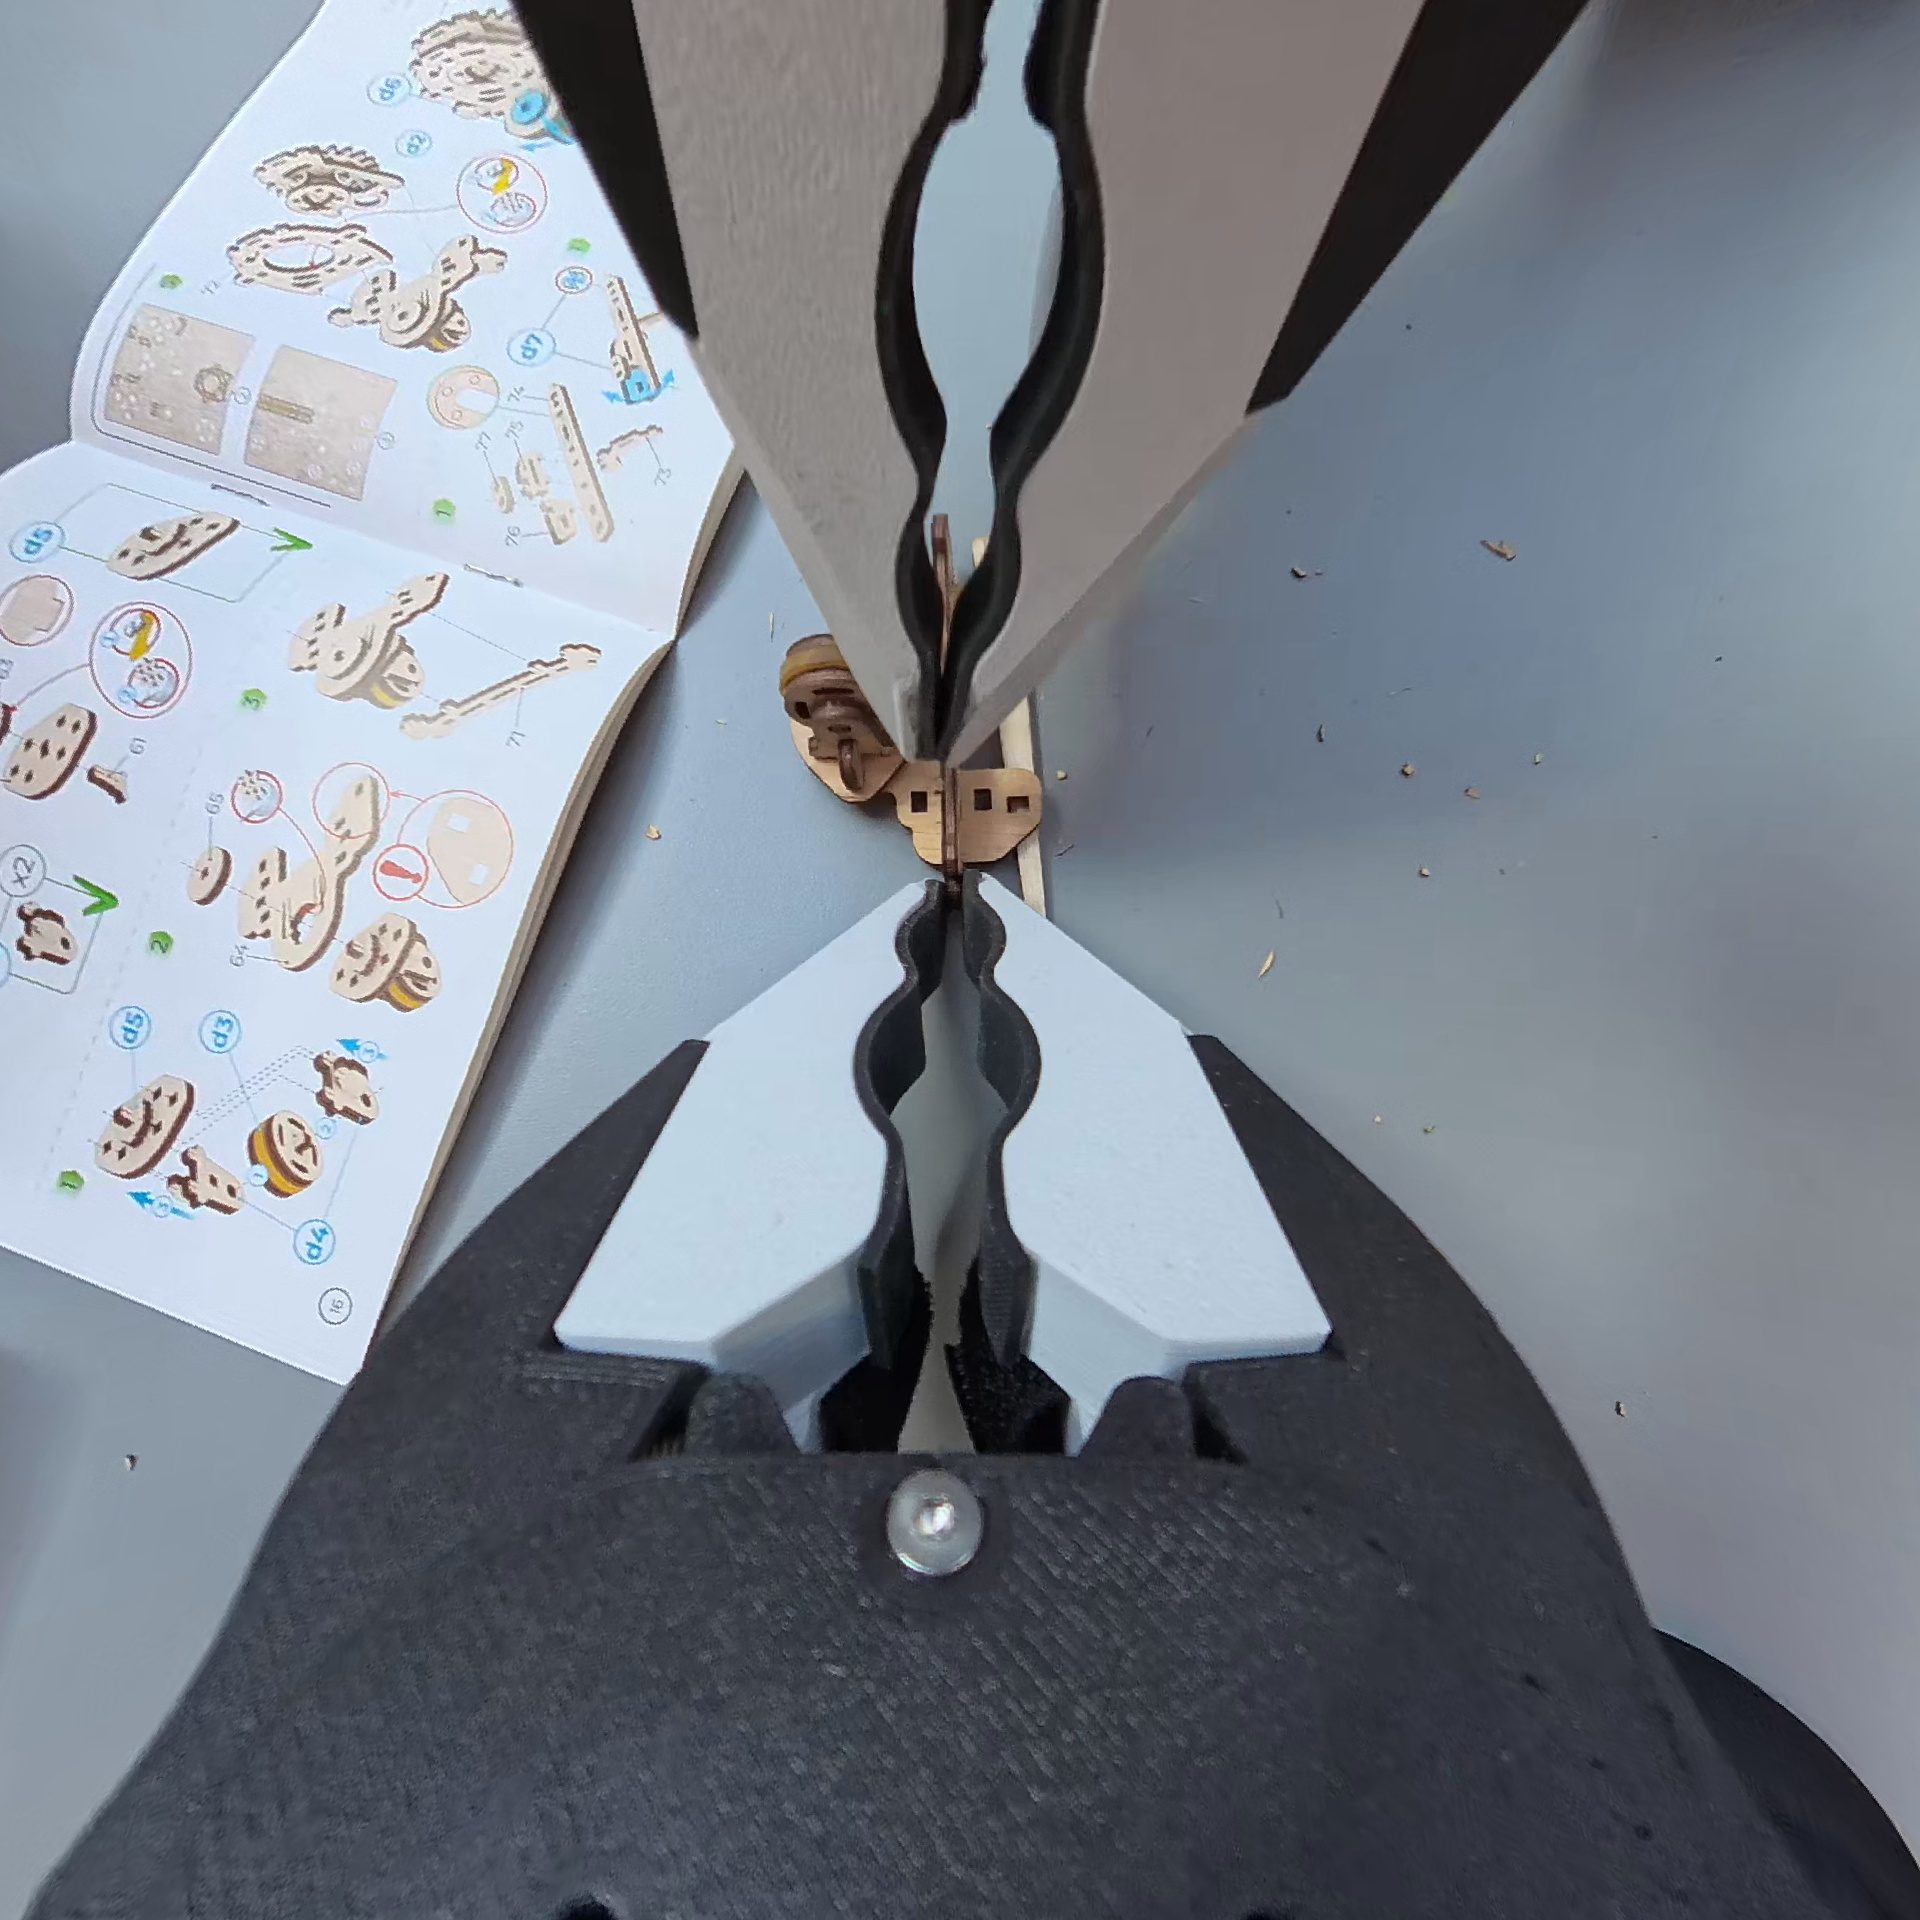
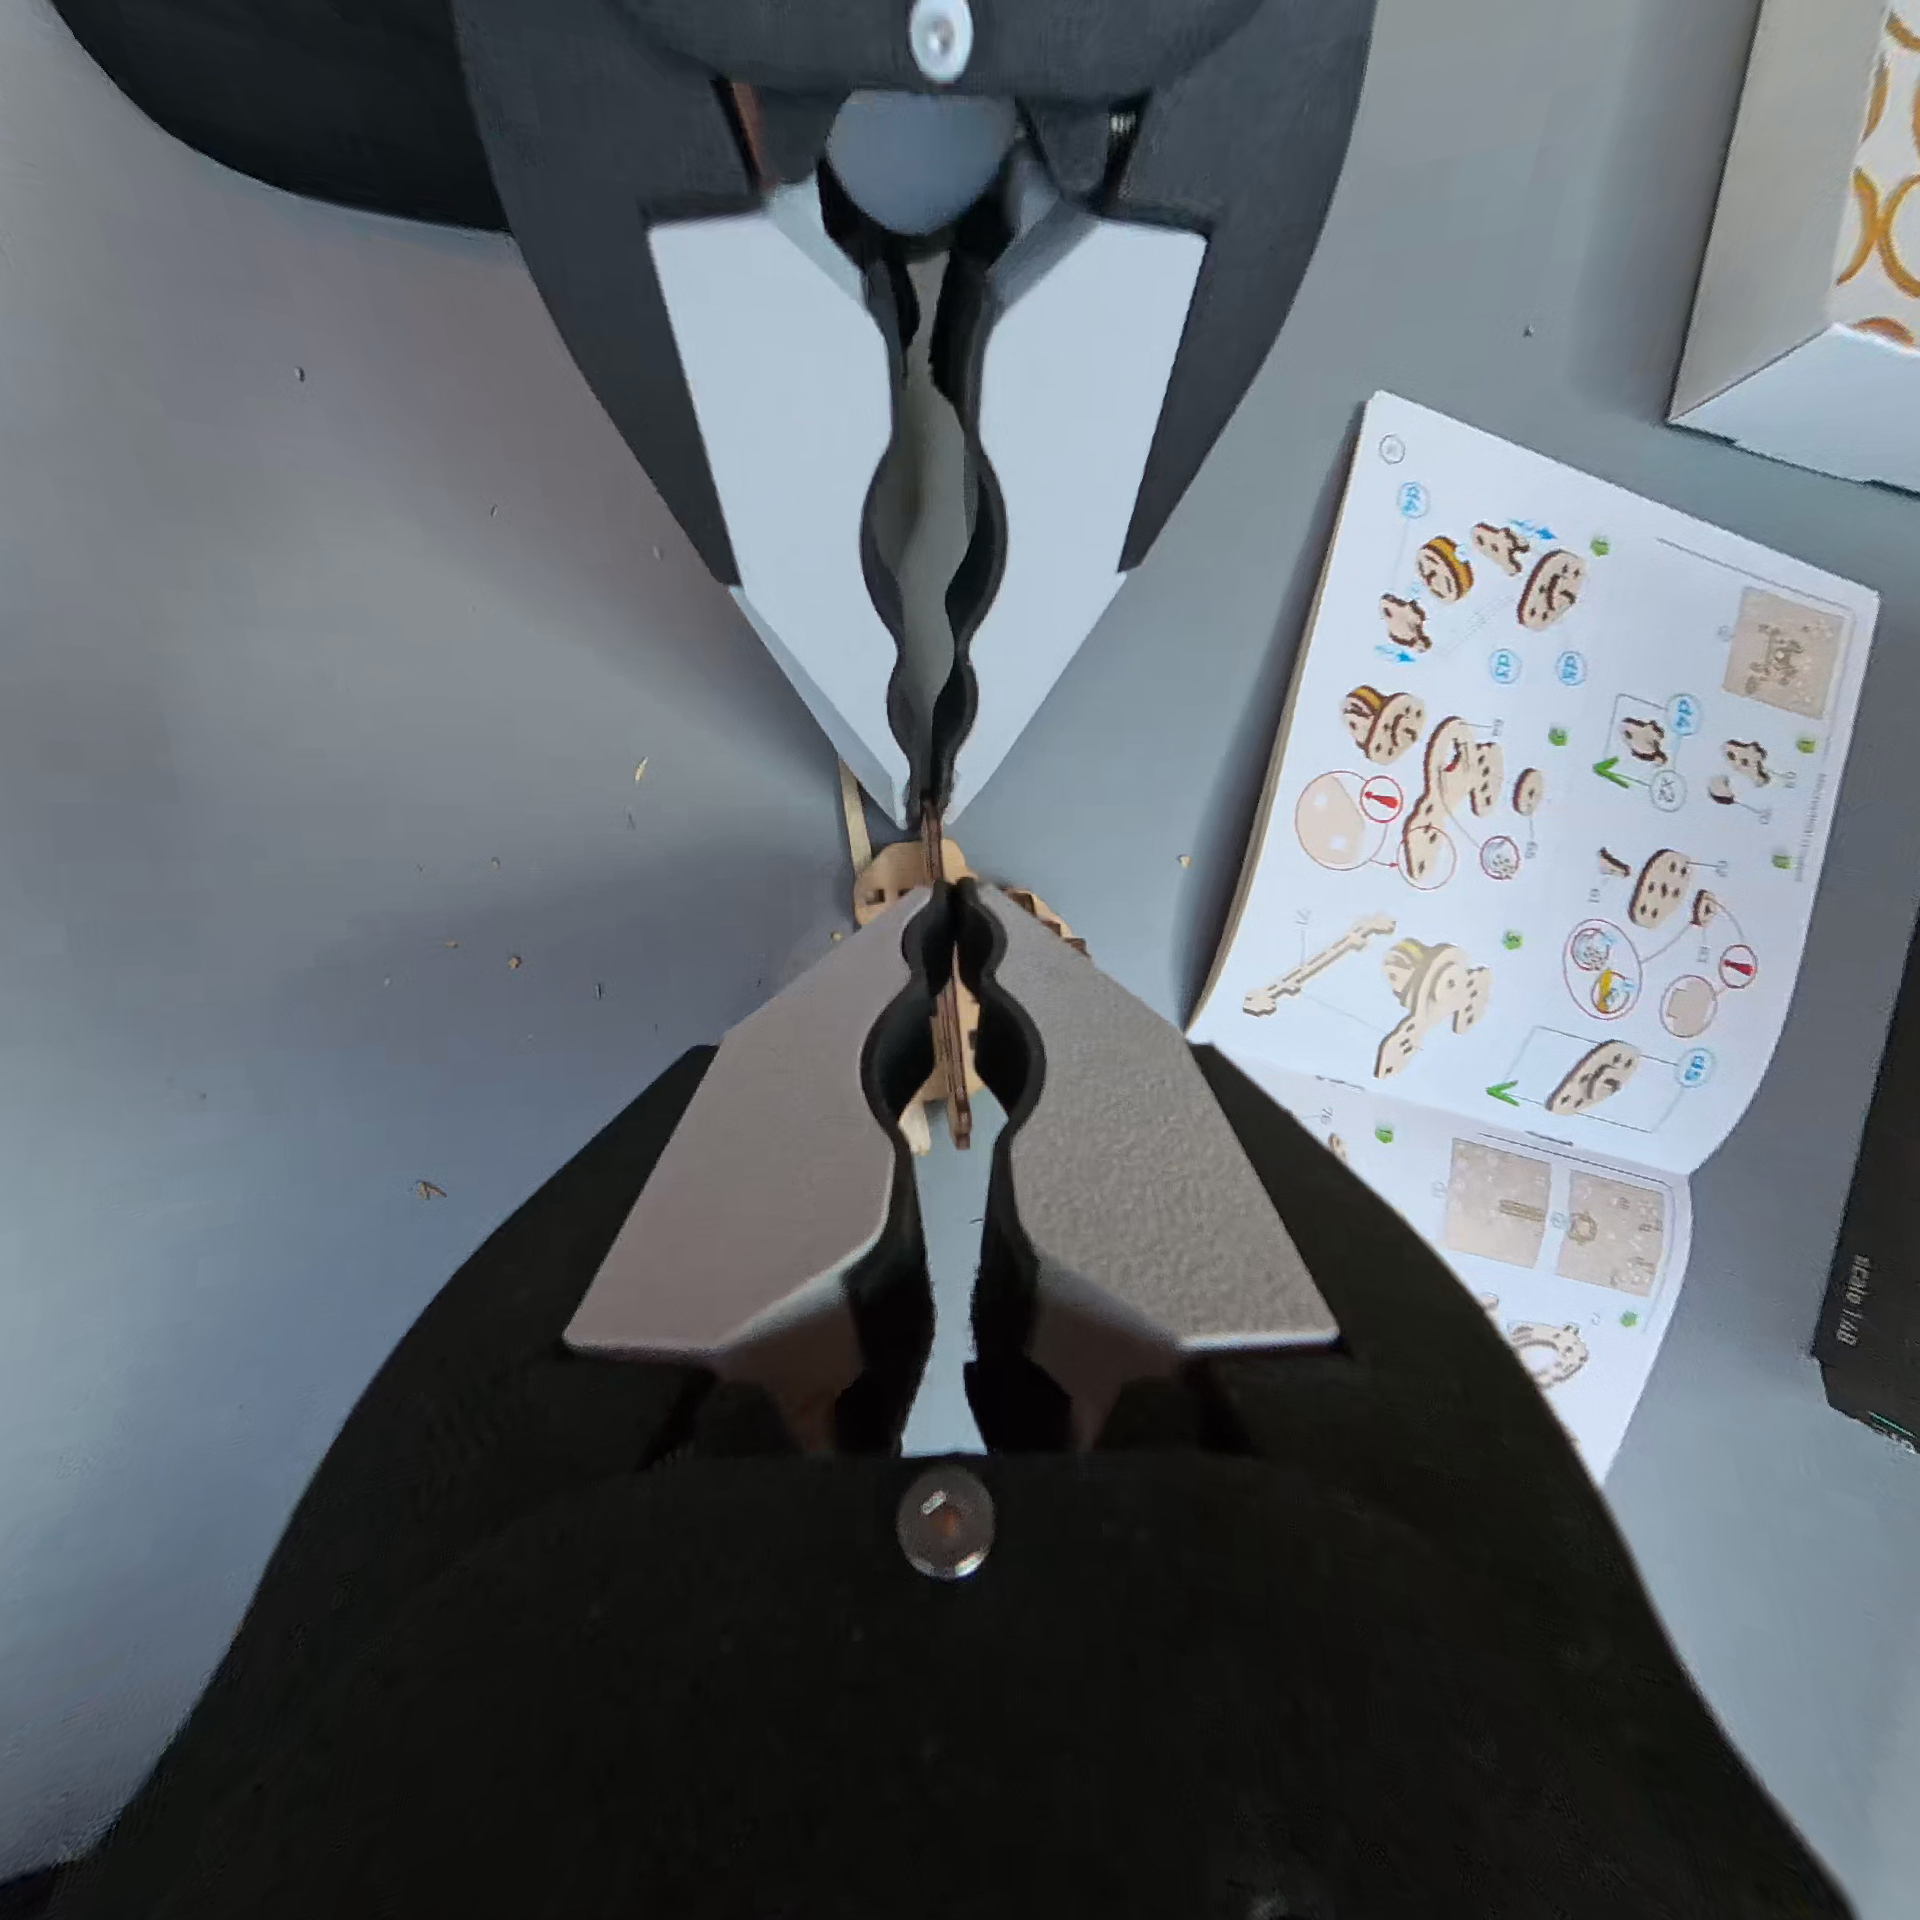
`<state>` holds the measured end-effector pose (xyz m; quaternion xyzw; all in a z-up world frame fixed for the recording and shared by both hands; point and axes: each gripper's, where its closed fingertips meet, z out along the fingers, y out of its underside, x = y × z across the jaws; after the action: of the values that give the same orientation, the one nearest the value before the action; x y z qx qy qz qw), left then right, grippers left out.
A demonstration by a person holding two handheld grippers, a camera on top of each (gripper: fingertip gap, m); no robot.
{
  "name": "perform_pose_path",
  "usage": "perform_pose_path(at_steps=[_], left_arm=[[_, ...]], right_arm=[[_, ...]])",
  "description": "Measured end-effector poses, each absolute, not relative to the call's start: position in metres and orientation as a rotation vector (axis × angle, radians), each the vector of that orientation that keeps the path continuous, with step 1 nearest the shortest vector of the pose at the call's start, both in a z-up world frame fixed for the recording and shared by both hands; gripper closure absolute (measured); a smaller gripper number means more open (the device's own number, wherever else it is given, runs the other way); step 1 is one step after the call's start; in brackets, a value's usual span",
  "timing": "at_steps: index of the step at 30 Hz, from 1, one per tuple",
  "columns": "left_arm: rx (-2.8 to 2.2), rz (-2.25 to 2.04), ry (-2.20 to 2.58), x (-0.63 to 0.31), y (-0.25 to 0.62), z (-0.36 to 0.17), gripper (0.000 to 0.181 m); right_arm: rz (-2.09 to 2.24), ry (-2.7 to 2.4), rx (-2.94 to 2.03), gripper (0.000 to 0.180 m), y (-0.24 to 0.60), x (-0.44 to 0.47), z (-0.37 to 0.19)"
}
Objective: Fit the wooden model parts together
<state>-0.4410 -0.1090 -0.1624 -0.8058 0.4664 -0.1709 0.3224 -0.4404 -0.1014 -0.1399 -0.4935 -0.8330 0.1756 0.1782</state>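
Grey tabletop [image 1: 1455, 727], flecked w/ wood crumbs. Count: 2 grippers, 1 instruction booklet, 1 wooden model assy in at least 2 parts, 1 thin wooden strip, 1 patterned box, 1 black box.

Left gripper [image 1: 948, 888]: jaws nearly shut, nipping the near edge of a thin wooden plate [image 1: 947, 821] held edge-on and upright; long axis runs gripper to gripper. Right gripper [image 1: 932, 727] comes in from opposite side, tip to tip w/ left; jaws clamped on the same plate, which runs back between the pads in right wrist view [image 2: 954, 1023].

Flat slotted wooden piece [image 1: 977, 805] lies across the plate, at right angles to it, 3 square slots showing. Round layered sub-assy [image 1: 821, 696] sits just left of right gripper tip. Whether parts are fully seated: cannot tell.

Strip [image 1: 1027, 810] lies on table under the piece. Booklet [image 1: 312, 675] open, left of grippers. Patterned box [image 2: 1818, 260] and black box [image 2: 1881, 1247] at right-view edge.
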Motion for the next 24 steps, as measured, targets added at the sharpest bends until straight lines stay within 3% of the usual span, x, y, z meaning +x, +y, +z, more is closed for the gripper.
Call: perform_pose_path(at_steps=[24], left_arm=[[-2.117, -0.449, 1.226, -0.441, -0.109, -0.162, 0.179]], right_arm=[[0.523, -2.311, -1.411, 0.18, -0.105, -0.446, -0.138]])
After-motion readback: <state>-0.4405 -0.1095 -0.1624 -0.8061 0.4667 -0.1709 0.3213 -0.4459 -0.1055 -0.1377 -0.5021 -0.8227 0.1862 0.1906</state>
